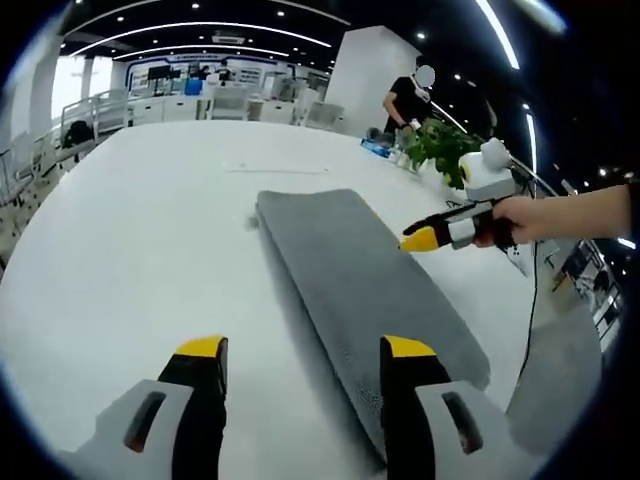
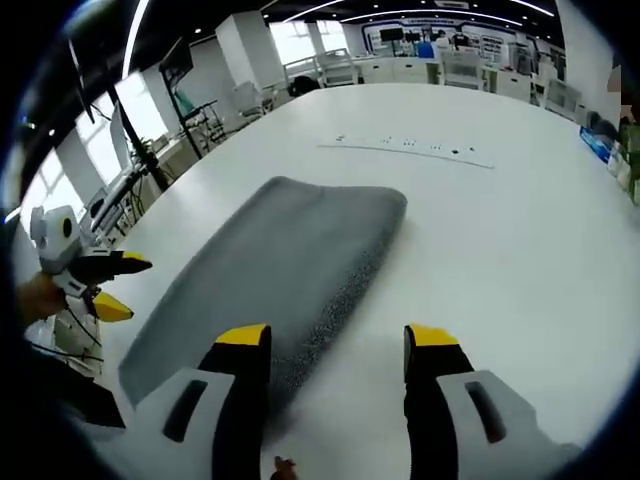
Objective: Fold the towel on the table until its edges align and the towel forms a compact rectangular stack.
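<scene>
I see the grey towel [image 2: 283, 268] folded into a long strip (lying flat) in the middle of the white table [image 2: 500, 230]. My left gripper [image 1: 305, 352] and right gripper [image 2: 337, 338] both hang above it with jaws apart, holding nothing.

Grey towel [image 1: 365, 285] on white table [image 1: 130, 250]; each tool is black, grey-bodied and yellow-tipped.

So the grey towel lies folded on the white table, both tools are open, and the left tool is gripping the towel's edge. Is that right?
Not fully. The grey towel does lie folded on the white table, and both tools are open, but the left tool grips nothing: the left gripper view shows its jaws apart and empty, one fingertip over the bare table. The right tool is open too.
</scene>
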The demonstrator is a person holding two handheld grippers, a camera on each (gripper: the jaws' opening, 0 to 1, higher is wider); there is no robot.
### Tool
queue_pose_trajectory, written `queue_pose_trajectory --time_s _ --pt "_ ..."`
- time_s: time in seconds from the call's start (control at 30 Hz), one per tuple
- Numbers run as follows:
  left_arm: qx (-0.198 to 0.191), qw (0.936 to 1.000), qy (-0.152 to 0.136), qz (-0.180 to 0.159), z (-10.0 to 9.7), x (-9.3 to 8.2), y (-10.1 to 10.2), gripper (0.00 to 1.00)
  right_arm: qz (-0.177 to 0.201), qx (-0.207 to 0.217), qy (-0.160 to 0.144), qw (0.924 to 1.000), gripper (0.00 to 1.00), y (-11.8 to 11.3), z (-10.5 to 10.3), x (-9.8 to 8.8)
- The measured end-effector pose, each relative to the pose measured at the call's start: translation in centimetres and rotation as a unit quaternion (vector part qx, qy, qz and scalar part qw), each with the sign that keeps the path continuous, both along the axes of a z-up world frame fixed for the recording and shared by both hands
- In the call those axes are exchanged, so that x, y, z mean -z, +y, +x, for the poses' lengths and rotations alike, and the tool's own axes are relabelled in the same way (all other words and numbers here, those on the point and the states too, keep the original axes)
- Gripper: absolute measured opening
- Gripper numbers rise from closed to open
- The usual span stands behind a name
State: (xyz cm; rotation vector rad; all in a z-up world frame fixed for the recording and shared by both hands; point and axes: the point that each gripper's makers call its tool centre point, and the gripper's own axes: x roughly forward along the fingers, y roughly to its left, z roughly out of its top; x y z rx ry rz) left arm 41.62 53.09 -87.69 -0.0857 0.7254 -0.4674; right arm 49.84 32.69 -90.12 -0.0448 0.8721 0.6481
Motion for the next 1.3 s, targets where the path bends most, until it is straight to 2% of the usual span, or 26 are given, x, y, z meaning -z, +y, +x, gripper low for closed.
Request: queue_pose_trajectory --time_s 0.2,0.33,0.43,0.5,0.83,1.1,1.3 --pt "0.006 0.9998 -0.002 0.019 0.9 0.3 -0.2 0.73 -0.02 -0.003 -0.007 0.9998 0.63 -0.8 -1.2 0.3" --pt "0.008 0.9995 -0.004 0.029 1.3 0.3 -0.4 0.77 -0.015 0.0 -0.001 0.9999 0.63 -1.1 -1.7 0.5" --pt "0.01 0.9991 0.0 0.042 1.4 0.5 -0.3 0.79 0.006 0.003 0.006 1.0 0.6 -0.8 -2.3 0.5" --pt "0.01 0.999 0.0 0.044 1.5 0.5 -0.3 0.79 0.008 0.005 0.008 0.9999 0.57 -0.8 -2.5 0.5" --pt "0.002 0.9987 0.006 0.051 2.1 1.1 0.1 0.78 0.019 0.01 0.012 0.9997 0.54 -0.5 -3.0 0.4" --pt "-0.004 0.999 0.014 0.043 2.6 1.7 0.1 0.75 0.021 0.008 0.015 0.9996 0.52 -0.1 -3.1 0.7" --pt "-0.011 0.9992 0.014 0.036 2.8 1.8 0.0 0.71 0.024 0.001 0.001 0.9997 0.51 0.1 -3.2 0.5"
